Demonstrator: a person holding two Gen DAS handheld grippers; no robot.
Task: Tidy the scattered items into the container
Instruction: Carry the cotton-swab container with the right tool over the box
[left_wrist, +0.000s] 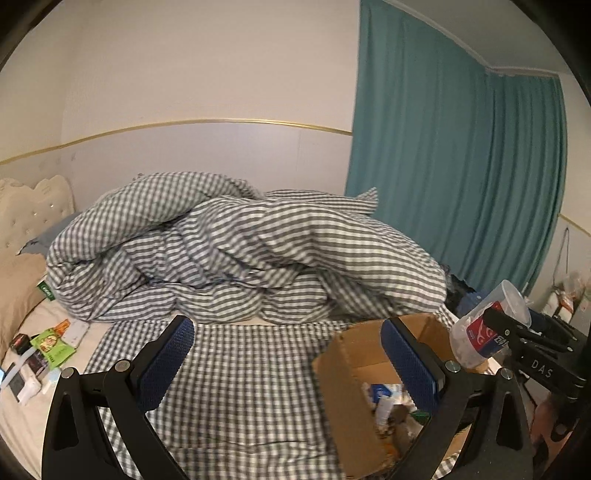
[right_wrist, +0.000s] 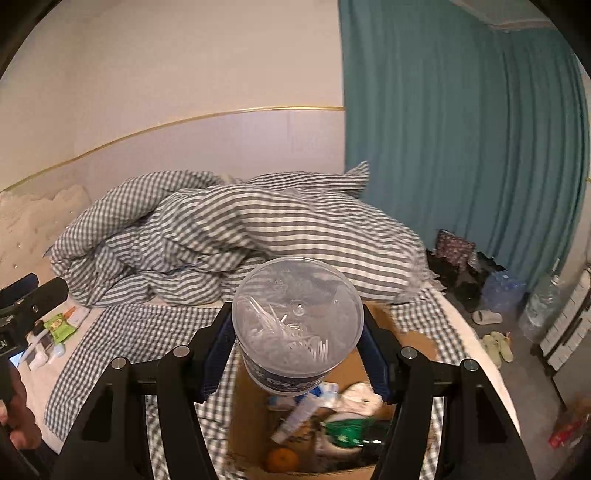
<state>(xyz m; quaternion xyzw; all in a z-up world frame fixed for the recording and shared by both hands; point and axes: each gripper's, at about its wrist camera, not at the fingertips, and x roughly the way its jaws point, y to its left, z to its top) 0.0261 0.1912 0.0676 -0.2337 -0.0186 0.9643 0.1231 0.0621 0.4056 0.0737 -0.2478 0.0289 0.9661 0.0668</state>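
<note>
Right tongs (right_wrist: 297, 354) pinched tub (right_wrist: 297, 321) above box (right_wrist: 413, 341) on bed (right_wrist: 476, 354). Left tongs (left_wrist: 288, 360) spread, empty, beside box.

A pale wall (left_wrist: 207, 74) with a gold strip fills the upper left. A teal curtain (left_wrist: 454, 155) hangs at right. A rumpled checked duvet (left_wrist: 236, 251) covers the bed at centre.

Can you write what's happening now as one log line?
right tongs: shut on clear plastic tub | above brown cardboard box | left tongs: open, empty
</note>
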